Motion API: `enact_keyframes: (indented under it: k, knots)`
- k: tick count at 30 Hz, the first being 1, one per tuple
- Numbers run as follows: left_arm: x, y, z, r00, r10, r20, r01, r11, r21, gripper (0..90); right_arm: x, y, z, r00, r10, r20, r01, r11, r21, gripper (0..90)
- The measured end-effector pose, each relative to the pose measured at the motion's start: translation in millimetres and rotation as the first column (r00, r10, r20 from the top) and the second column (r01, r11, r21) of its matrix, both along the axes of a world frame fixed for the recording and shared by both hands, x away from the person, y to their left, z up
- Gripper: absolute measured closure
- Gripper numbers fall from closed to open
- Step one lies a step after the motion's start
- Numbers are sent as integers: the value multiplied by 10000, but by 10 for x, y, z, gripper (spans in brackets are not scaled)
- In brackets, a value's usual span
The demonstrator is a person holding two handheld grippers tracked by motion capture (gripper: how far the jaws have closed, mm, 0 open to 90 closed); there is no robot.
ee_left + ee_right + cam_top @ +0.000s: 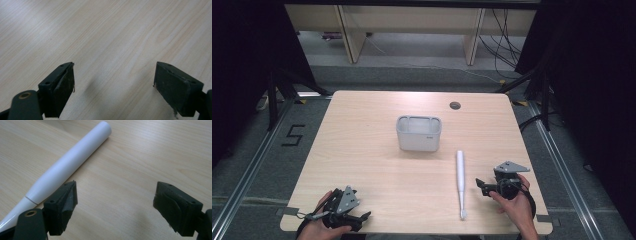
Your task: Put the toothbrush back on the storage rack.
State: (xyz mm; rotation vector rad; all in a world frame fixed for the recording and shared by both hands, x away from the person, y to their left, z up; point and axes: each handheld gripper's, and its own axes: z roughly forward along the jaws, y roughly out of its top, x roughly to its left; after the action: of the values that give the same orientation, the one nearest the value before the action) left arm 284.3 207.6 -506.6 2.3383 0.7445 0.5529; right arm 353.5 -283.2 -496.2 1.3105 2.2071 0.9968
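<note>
Here the toothbrush (pixel 460 183) is seen lying flat on the table (pixel 362 150), right of centre, its thick handle end pointing far toward the holder (pixel 419 133) and its thin brush end near the front edge. The holder, a grey open-topped cup, stands upright at mid-table, apart from the toothbrush and a little to the left of its far end.

The right gripper (pixel 482 186) is held low just to the right of the toothbrush, jaws turned leftward at it and spread wide, with nothing between them. In the right gripper view the toothbrush (pixel 70 160) runs past the outside of one jaw, so it is not yet bracketed. This stance is judged to be a side approach: a wide opening is kept so the round handle can be straddled once the gripper is shifted across.

The left gripper (pixel 362 217) is rested at the near left corner, well apart from both things, its jaws also wide over bare wood (pixel 105 37). It is probably parked there to leave the middle free.

A pick-up of the toothbrush, for placing in the holder, is judged to be the step in hand.
</note>
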Motion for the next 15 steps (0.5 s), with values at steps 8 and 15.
enact_keyframes:
  k: [8, 15]
  knots:
    - [4, -2, -7, 10000, -1, -25, 1, 10000, 4, 162, 43, 3, 25, 9993, 215, 310, -202, 9989, -411, 202]
    - [6, 0, -4, 10000, 17, 30, -17, 10000, 37, 162, 73, 40, 43, 9995, 139, 287, -136, 9999, -97, 213]
